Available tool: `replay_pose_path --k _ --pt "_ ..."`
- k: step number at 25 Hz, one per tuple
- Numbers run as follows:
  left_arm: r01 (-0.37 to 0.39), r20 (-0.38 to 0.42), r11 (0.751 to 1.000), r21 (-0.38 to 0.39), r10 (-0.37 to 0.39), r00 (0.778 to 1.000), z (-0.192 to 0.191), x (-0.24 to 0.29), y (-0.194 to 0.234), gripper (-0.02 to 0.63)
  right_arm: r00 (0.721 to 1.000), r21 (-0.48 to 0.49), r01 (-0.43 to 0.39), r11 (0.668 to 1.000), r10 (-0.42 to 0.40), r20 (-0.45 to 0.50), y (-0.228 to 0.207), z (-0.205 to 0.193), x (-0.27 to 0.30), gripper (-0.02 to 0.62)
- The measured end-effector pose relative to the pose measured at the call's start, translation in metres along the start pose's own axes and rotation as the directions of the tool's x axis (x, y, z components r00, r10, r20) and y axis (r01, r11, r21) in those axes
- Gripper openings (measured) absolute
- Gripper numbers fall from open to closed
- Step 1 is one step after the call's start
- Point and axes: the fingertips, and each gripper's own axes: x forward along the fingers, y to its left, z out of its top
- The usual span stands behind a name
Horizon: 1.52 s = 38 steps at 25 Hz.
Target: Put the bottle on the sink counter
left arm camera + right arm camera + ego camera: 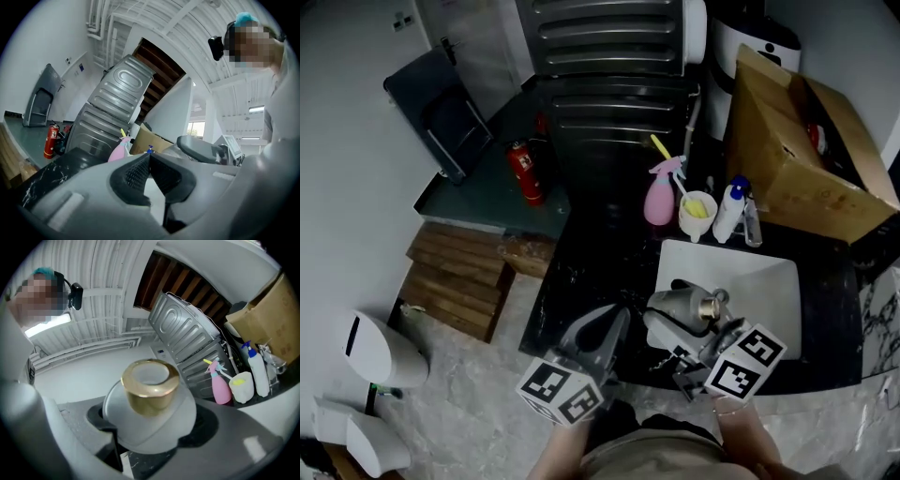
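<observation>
A white bottle [673, 312] with a gold cap [709, 307] lies tilted in my right gripper [675, 330], held above the front left corner of the white sink basin [759, 281]. In the right gripper view the bottle [151, 420] fills the middle, its cap [150, 386] pointing at the camera, with my right gripper [150, 439] shut on its body. My left gripper [612, 323] hovers just left of it over the black marble counter [600, 253]. In its own view my left gripper [149, 164] has its jaws pressed together with nothing between them.
Behind the basin stand a pink spray bottle [659, 199], a white cup [697, 214] and a white bottle with a blue top [729, 211]. A cardboard box [797, 150] sits at the back right. A red fire extinguisher [525, 173] and wooden pallets [459, 277] are at the left.
</observation>
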Motion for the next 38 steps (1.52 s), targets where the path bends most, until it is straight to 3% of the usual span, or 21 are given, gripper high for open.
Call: replay_pose_path --k 15,28,38 --pt "0.082 -0.068 0.993 -0.085 -0.088 0.994 0.004 0.070 0.115 0.007 0.986 0.009 0.161 0.987 -0.160 -0.044 -0.086 -0.003 0.107 0.337" --pt "0.130 -0.132 0.987 -0.096 -0.142 0.981 -0.009 0.115 0.173 0.007 0.966 0.004 0.237 0.971 -0.236 -0.109 -0.149 -0.023 0.175 0.337" --pt "0.074 -0.203 0.987 -0.141 -0.102 0.974 -0.045 0.128 0.211 0.007 0.928 -0.067 0.295 0.953 -0.303 -0.216 -0.196 -0.067 0.206 0.337"
